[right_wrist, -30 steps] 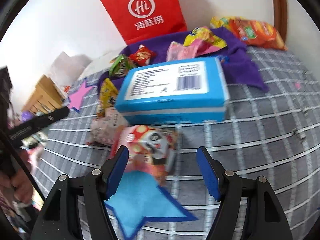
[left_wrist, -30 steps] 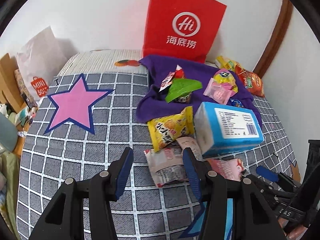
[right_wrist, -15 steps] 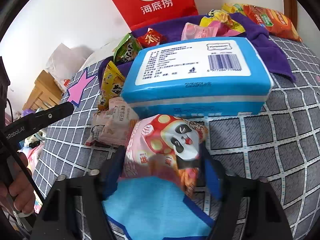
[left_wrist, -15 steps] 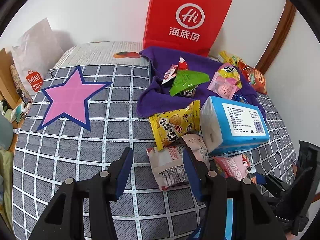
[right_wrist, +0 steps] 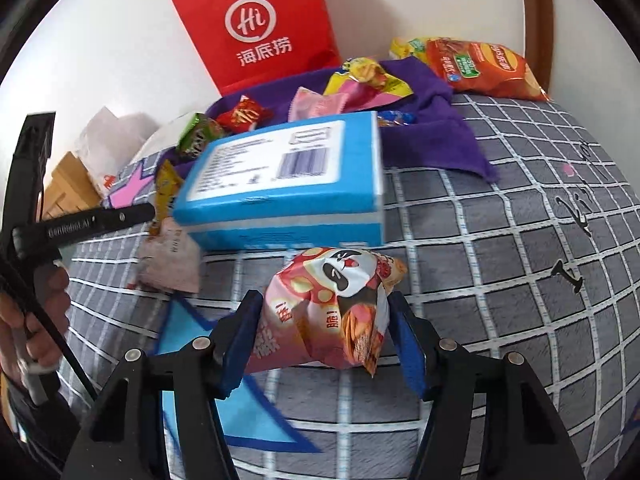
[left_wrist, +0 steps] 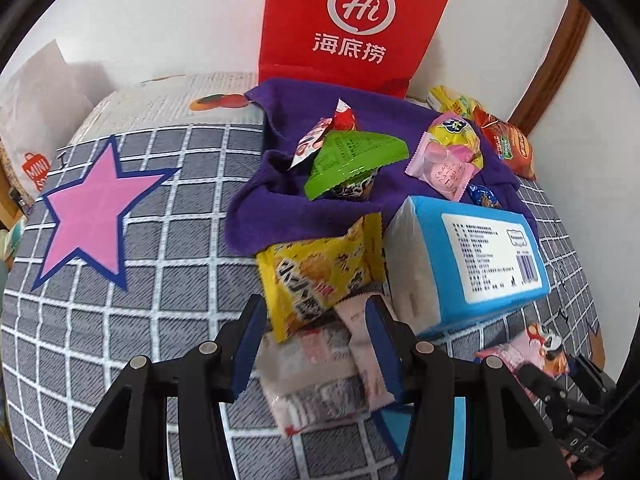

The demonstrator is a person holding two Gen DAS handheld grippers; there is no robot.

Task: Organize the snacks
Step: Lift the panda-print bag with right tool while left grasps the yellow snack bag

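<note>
Both grippers on snack packets, bed strewn with more.
Right gripper [right_wrist: 322, 330] pinches the panda packet [right_wrist: 332, 312]; left gripper [left_wrist: 316, 340] spread around a pale packet [left_wrist: 320, 376]; red bag [left_wrist: 352, 24] reads "Hi 海底捞".

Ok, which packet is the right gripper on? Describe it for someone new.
Find the big blue box on the checked bedspread. Just in front, between the right gripper fingers, is the pink packet, the only one with a panda face.

tissue box [left_wrist: 472, 256] on bed [left_wrist: 160, 240] | cloth [left_wrist: 280, 184] behind it | paper bag [left_wrist: 352, 28] behind cloth
</note>
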